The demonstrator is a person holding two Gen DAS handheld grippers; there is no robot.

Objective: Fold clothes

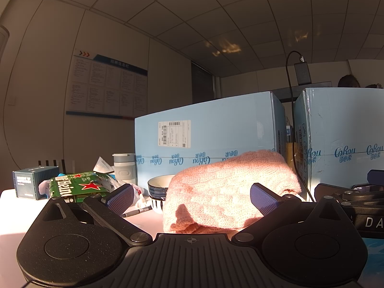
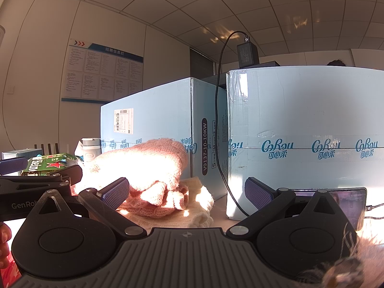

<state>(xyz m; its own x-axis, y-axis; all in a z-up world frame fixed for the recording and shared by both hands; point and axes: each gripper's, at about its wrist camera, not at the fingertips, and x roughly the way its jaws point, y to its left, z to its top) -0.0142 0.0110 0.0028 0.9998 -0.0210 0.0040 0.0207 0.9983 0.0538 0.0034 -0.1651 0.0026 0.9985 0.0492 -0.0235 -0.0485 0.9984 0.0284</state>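
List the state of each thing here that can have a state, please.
Left tongs: open, empty.
Right tongs: open, empty.
Pink knit sweater: folded into a bundle, lying on a cream knit garment.
Blue carton: taped shut.
Phone: screen lit, cable plugged in.
Bowl: upright.

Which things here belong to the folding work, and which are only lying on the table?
For the job: pink knit garment; cream knit garment under it.

Lying about: bowl, Heineken carton, pen, blue boxes, phone.

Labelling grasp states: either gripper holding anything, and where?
Nothing held. Left gripper and right gripper are both open; the folded pink knit sweater lies free on the table.
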